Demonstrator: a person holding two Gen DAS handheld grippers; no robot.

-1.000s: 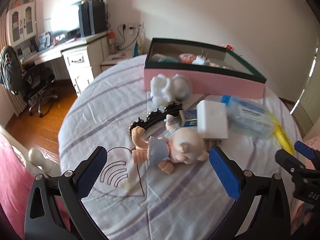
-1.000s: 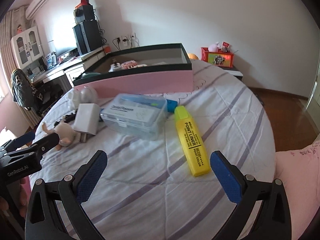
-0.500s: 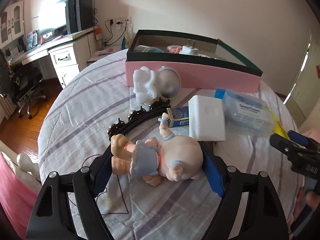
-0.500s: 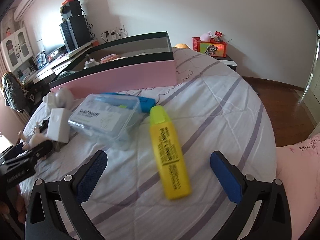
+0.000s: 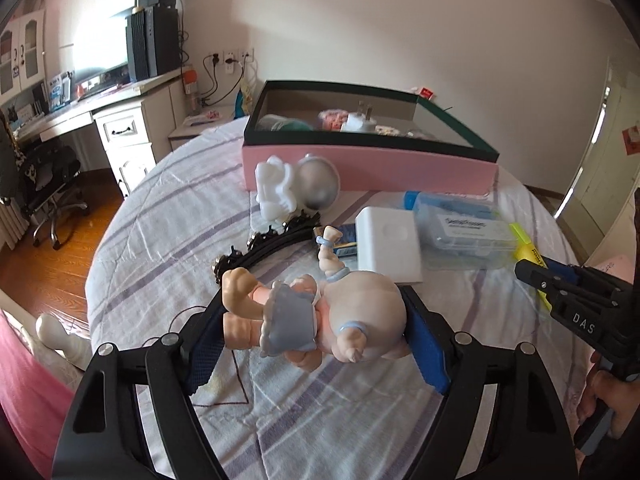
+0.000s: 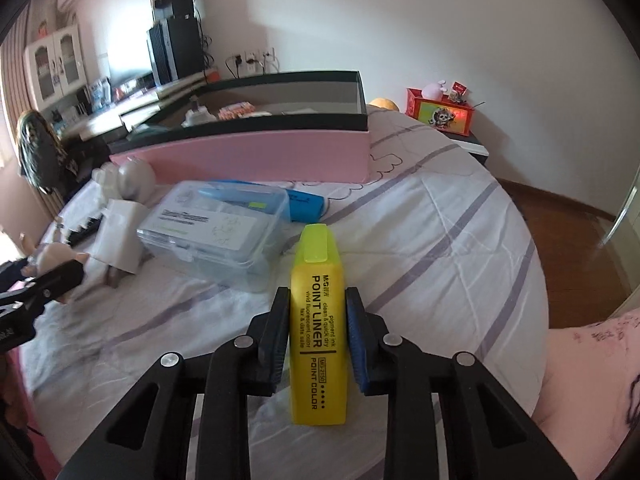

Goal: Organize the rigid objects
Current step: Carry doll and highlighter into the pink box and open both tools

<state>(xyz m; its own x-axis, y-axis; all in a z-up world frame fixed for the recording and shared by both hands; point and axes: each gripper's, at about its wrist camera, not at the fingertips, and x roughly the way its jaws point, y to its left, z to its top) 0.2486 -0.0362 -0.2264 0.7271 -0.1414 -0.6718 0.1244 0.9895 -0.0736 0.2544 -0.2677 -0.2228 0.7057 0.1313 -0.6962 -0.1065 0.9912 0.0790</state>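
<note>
Inside pink box (image 5: pixel 368 168): white plug (image 5: pixel 359 122)

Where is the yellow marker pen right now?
In the right wrist view the yellow marker pen lies on the striped bedspread, pinched in the right hand-held gripper, just right of the clear plastic case.

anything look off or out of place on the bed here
Nothing looks spilled or broken. The odd part is loose clutter: a white square charger lies tilted against the clear plastic case, and a black beaded headband is half buried under the items, outside the pink-sided box.
</note>
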